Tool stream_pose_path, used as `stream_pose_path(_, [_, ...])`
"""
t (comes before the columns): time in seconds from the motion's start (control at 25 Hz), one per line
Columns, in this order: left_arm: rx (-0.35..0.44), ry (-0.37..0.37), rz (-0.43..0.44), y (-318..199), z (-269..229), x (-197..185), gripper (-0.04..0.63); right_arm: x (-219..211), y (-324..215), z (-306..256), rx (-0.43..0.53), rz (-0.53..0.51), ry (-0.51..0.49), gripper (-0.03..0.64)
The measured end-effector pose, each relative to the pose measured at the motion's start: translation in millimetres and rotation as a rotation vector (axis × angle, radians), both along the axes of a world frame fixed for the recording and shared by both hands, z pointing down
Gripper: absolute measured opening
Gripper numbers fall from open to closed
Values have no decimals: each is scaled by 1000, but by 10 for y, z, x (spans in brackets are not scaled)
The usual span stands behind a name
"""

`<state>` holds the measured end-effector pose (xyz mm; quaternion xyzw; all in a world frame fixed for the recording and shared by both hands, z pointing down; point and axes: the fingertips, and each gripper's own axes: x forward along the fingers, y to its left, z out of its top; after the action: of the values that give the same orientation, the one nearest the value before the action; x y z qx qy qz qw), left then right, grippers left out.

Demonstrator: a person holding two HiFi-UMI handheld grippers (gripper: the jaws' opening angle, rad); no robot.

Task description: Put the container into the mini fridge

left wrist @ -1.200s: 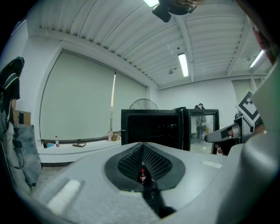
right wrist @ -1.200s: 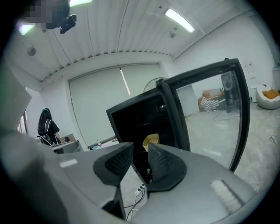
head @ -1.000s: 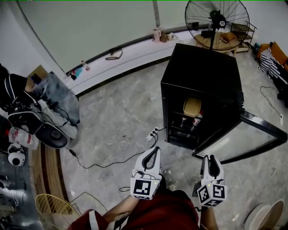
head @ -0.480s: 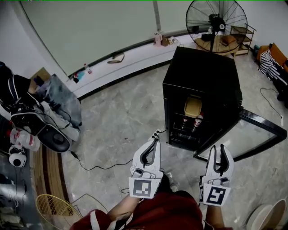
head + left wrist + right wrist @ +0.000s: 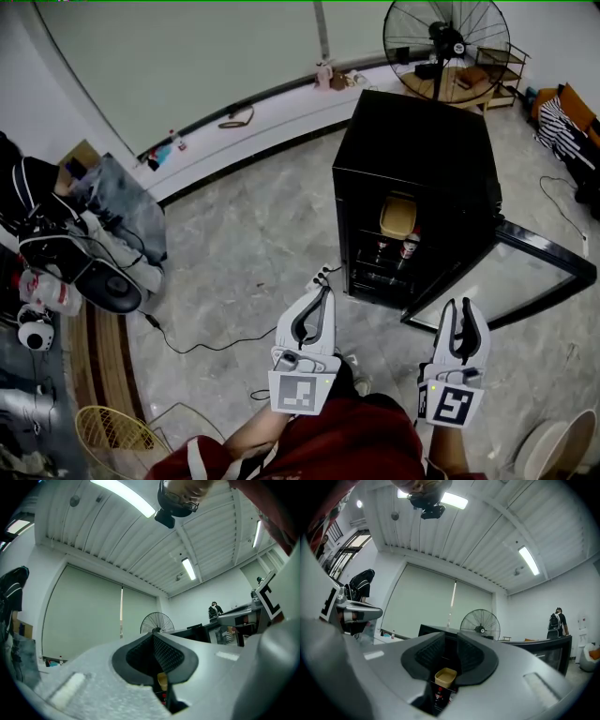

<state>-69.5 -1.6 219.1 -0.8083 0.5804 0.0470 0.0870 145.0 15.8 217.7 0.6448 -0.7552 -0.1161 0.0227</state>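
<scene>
item 1, left tongs (image 5: pixel 324 292): clenched, tips meeting, nothing gripped. i see them low and centre in the head view, pointing up the frame toward the fridge.

item 2, right tongs (image 5: pixel 464 307): released, jaws a little apart and closing, with nothing between them. they sit at the lower right of the head view, level with the left pair. through the gap in the right gripper view i see only the far-off fridge shelves.

item 3, container (image 5: pixel 398 217): tan and lidded, on the top shelf inside the mini fridge (image 5: pixel 422 141), well apart from both tongs. it also shows small and low between the pads in the right gripper view (image 5: pixel 445 677).

item 4, bottles (image 5: pixel 408 248): two with red caps on the shelf below the container.

item 5, fridge door (image 5: pixel 525 272): swung open toward the right of the frame.

item 6, power strip (image 5: pixel 322 277): white, on the floor (image 5: pixel 244 234) just left of the fridge foot, with a dark cable trailing to the left.

item 7, standing fan (image 5: pixel 445 42): upper right, behind the fridge.

item 8, wicker basket (image 5: pixel 108 436): lower left corner.
</scene>
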Motion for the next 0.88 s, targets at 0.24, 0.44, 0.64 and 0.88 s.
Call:
stream_pose_path(0.24, [-5, -8, 7, -11, 31, 41, 5, 74, -24, 52, -17, 38, 1, 10])
stream_pose_path(0.44, [-10, -11, 9, -2, 53, 56, 5, 96, -31, 97, -37, 28, -34, 0])
stream_pose_path(0.64, [-16, -8, 11, -12, 77, 70, 5, 84, -52, 130, -51, 14, -42, 0])
stream_pose_path(0.88, [-30, 0, 17, -15, 114, 93, 5, 83, -67, 159, -68, 13, -56, 0])
